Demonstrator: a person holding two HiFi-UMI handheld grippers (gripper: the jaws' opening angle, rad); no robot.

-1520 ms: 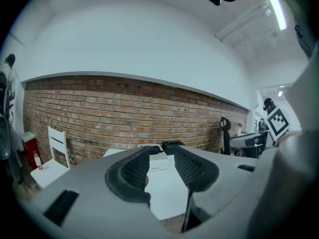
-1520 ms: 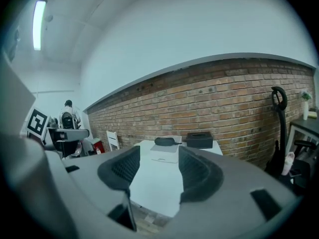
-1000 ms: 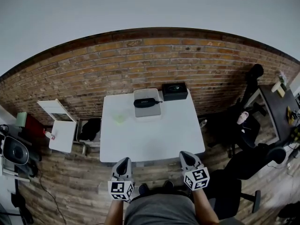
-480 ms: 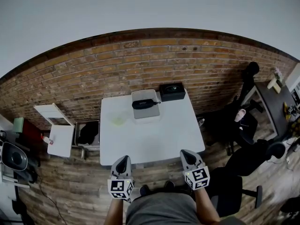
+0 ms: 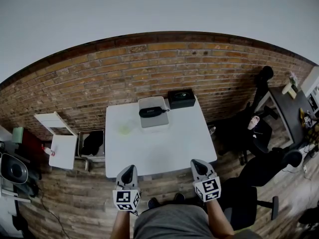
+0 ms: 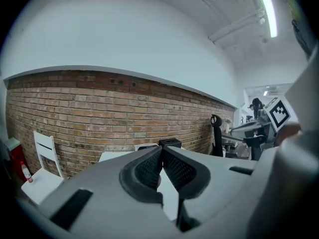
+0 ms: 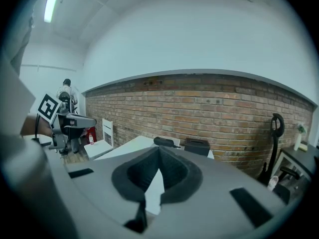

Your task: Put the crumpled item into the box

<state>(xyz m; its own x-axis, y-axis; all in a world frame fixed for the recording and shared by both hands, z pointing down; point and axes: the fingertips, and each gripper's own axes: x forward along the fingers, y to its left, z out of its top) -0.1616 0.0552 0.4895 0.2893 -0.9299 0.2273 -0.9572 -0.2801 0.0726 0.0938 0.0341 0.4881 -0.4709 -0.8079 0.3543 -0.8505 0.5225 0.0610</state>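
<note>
Crumpled item point(image 5: 125, 129) on table point(image 5: 164, 146), well beyond closed left tongs point(image 5: 128, 171), right tongs point(image 5: 198, 165).

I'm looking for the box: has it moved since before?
No. The box still sits at the table's far edge, just right of the tray.

Rear wall: lower portion is exposed red-brown brick wall point(image 5: 149, 68); upper portion is plain white wall point(image 5: 149, 9). The floor point(image 5: 75, 203) is laid with wood planks of mixed brown tones. A white desk point(image 5: 164, 148) stands at centre, its far edge close to the brick. A white chair point(image 5: 62, 148) stands left of it, near the brick. Black office chairs point(image 5: 269, 171) are grouped to the right of the white desk. A dark desk point(image 5: 291, 113) sits at the far right edge, cluttered. A black upright stand point(image 5: 261, 81) rises against the brick between the two desks. The ceiling is white, with one lit strip light point(image 6: 269, 9).
</note>
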